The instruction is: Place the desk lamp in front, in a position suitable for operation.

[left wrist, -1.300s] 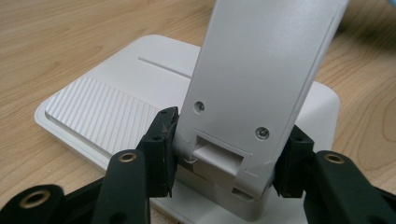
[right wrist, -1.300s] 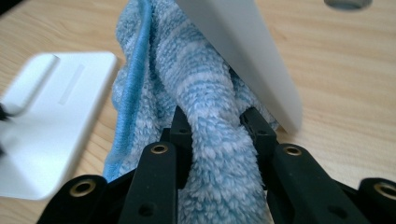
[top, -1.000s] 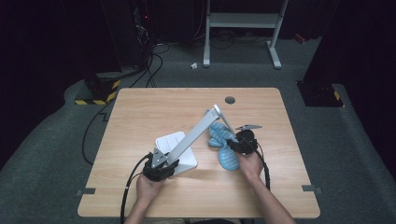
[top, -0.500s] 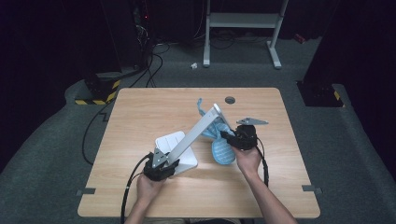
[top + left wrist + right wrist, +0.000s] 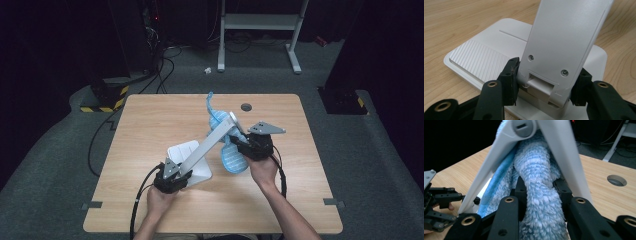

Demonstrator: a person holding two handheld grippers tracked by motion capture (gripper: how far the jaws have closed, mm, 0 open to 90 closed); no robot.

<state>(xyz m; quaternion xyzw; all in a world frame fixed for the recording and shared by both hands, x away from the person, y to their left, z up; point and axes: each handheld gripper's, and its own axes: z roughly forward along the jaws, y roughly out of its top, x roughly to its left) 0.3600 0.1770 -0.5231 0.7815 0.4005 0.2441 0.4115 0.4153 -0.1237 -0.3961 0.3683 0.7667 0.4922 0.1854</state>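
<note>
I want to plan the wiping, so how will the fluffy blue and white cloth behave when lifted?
The fluffy blue and white cloth probably stays floppy: it bunches between the right gripper jaws and drapes against the white lamp arm. It looks light and hardly slippery.

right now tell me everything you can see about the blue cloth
The blue cloth is a fluffy microfibre piece, light blue with paler stripes and a darker blue edge. It is bunched and lifted, draped against the white lamp's arm near the hinge, one end sticking up above it and the lower part hanging toward the table. The right gripper has its jaws shut on a twisted fold of it.
</note>
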